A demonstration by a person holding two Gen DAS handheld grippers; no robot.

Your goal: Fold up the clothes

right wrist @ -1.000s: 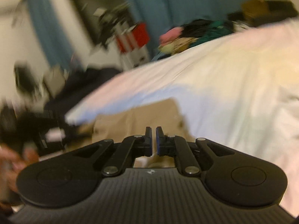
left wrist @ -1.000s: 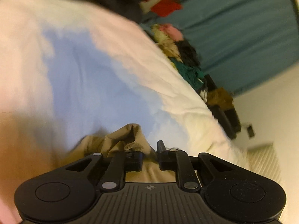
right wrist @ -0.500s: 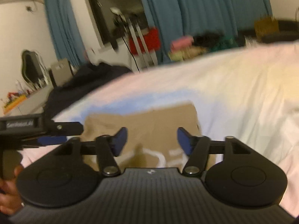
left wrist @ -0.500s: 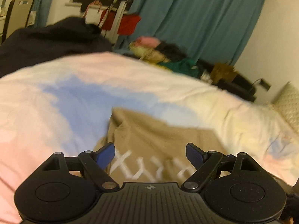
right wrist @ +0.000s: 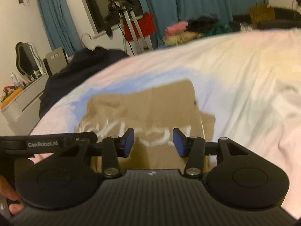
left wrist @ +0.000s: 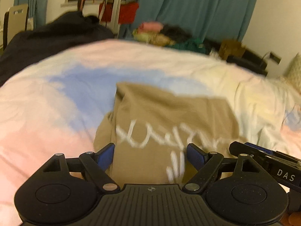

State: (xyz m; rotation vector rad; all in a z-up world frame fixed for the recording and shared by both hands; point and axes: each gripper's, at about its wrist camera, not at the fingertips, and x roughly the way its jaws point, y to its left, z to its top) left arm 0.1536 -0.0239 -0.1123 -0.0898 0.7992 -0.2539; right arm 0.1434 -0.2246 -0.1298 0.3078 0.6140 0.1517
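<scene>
Both grippers, left (left wrist: 150,156) & right (right wrist: 153,143), let go since a sec ago, jaws now apart w/ nothing held; tan garment (left wrist: 169,120) looks folded (blurry), so check edges square.

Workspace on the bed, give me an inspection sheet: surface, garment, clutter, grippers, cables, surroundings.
Surface: bedspread, pink, blue and white patches.
Job's things: tan shirt with white lettering, lying partly folded.
Clutter: dark garment at far edge; pile of clothes beyond the bed.
Grippers: left gripper open, empty; right gripper open, empty; both above the shirt.
Cables: nothing seen on the bed.
Surroundings: teal curtains, mirror, dresser.
</scene>
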